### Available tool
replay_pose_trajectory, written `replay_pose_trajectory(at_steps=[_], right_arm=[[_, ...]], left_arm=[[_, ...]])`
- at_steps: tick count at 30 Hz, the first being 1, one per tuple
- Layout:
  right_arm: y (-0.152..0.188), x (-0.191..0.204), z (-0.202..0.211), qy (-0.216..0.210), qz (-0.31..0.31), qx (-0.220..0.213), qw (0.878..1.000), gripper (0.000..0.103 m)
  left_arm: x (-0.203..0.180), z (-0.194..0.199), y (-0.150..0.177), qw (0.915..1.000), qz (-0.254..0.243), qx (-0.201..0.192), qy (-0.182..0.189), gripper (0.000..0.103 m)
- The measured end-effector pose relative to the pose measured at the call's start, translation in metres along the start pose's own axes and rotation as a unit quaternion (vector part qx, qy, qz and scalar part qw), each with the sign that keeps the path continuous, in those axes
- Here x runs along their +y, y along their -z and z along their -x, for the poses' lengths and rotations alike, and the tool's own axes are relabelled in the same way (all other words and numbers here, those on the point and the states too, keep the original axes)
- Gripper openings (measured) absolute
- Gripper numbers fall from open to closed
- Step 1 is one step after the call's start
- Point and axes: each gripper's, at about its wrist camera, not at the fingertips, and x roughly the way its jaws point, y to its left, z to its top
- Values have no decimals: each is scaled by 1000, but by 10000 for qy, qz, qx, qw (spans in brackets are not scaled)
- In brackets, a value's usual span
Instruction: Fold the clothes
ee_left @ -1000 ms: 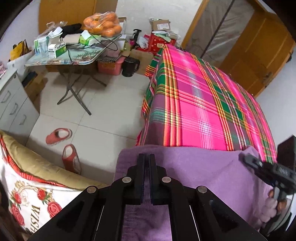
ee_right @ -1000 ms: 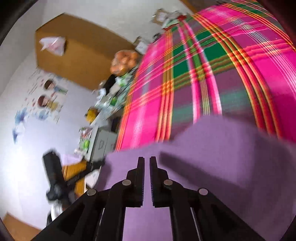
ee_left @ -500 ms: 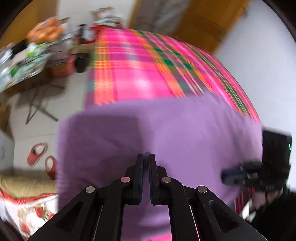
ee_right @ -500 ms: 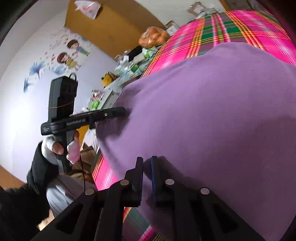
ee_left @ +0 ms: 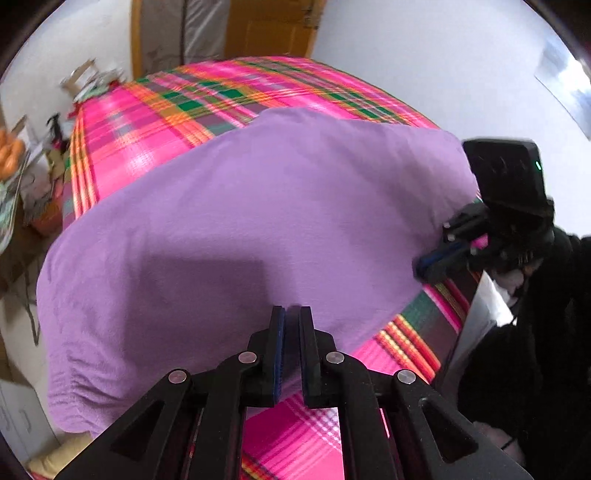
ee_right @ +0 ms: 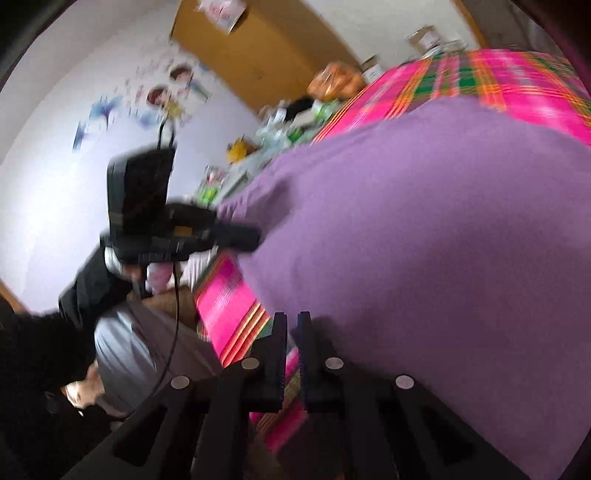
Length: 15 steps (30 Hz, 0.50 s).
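Observation:
A purple garment (ee_left: 258, 203) lies spread over the bed's pink plaid sheet (ee_left: 147, 122). My left gripper (ee_left: 291, 308) sits at the garment's near edge, with a fold of the cloth in the narrow gap between its jaws, which are opening slightly. In the right wrist view the same gripper (ee_right: 256, 236) is blurred and pinches a corner of the garment (ee_right: 424, 240). My right gripper (ee_right: 291, 314) is shut on the near hem, over the sheet (ee_right: 229, 306). Seen from the left wrist view, the right gripper (ee_left: 421, 264) bites the garment's right edge.
A person in dark sleeves (ee_left: 535, 332) and grey trousers (ee_right: 140, 354) stands at the bed's near side. A cluttered table with oranges (ee_right: 332, 81) stands beyond the bed's left side. A wooden door (ee_left: 269, 29) and white walls close the far end.
Both grippers swung sideways and rolled, carrying the garment. It went from bunched at the bed's end to spread wide over the plaid sheet. Both stayed shut on its edge.

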Motion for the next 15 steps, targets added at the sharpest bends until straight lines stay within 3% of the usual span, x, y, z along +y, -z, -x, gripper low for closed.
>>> replay_pose_trajectory(at_steps=[2,4,7,9,12,15], right_arm=[[-1,-15,12,-52,-354,-251,9990,11],[0,-36,18,46,-812,-294,9962,0],[-6,-42,31,372,-780,-386,9955,3],[-10,-58,44,503,-1117,-647,9904,5],[-12,-84,53,280,-1901,-995,9763,4],[-19,-83,51,471,-1786,-937,9783,4]], left_arm=[[-4,-1,0,9999,-112,35,-34,7],[-3,-9,0,9996,-114,195,-158,7],[2,-7,2,9997,7,191,-140,7],[5,-5,2,9995,39,176,-257,7],[15,-3,-1,9980,282,125,-553,7],[32,-1,-5,9932,677,103,-941,8]])
